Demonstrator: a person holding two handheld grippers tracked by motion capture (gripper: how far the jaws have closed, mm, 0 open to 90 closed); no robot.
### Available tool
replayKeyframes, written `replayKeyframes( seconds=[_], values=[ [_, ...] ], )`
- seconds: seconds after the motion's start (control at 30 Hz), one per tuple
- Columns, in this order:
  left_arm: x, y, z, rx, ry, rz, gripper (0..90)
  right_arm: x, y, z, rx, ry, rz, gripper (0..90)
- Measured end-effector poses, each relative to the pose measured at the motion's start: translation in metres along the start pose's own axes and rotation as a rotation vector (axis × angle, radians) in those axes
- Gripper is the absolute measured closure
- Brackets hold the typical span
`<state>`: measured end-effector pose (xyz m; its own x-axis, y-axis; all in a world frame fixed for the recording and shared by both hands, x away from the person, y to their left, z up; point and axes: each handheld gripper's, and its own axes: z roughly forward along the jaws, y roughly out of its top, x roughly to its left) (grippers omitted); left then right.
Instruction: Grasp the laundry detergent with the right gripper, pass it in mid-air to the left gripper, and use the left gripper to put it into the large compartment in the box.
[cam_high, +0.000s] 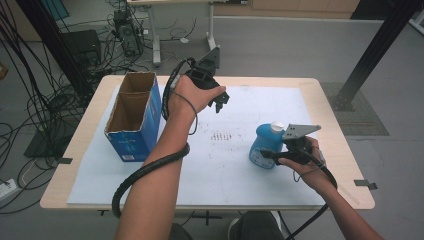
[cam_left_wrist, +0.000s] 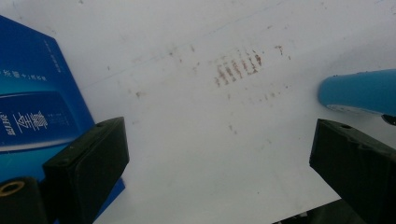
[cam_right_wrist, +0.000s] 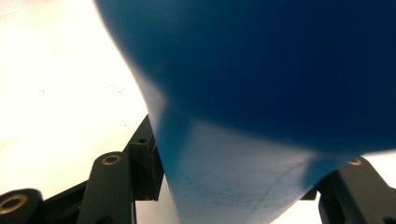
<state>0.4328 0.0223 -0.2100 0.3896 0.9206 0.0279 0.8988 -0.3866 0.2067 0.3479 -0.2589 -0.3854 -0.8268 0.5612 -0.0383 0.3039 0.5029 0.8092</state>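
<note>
A blue plastic bottle (cam_high: 263, 146) with a white cap stands on the white sheet at the right. My right gripper (cam_high: 272, 154) is shut on its body from the right side. In the right gripper view the blue bottle (cam_right_wrist: 280, 79) sits wedged between the two black jaws. My left gripper (cam_high: 220, 102) hangs above the sheet near the table's far middle. Its jaws stand wide apart with nothing between them. The left gripper view looks down past its own jaws, with the left gripper (cam_left_wrist: 219, 158) over the bare sheet and the bottle's (cam_left_wrist: 359, 91) blue end at the right edge.
An open blue cardboard box (cam_high: 134, 115) stands upright at the left of the table (cam_high: 330, 100). A patch of brown smudges (cam_high: 222, 136) marks the middle of the white sheet. Cables, desk legs and black posts surround the table on the floor.
</note>
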Motion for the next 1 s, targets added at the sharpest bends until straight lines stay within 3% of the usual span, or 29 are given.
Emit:
replayKeyframes(
  seconds=[0.53, 1.0],
  values=[
    [-0.004, -0.001, -0.003, -0.014, -0.006, 0.019, 5.1, 0.000, 0.002, 0.000, 0.009, 0.002, 0.003, 42.8],
    [0.000, -0.006, -0.017, -0.019, -0.010, 0.094, 5.0, -0.002, 0.012, 0.001, 0.064, 0.019, 0.009, 43.4]
  ],
)
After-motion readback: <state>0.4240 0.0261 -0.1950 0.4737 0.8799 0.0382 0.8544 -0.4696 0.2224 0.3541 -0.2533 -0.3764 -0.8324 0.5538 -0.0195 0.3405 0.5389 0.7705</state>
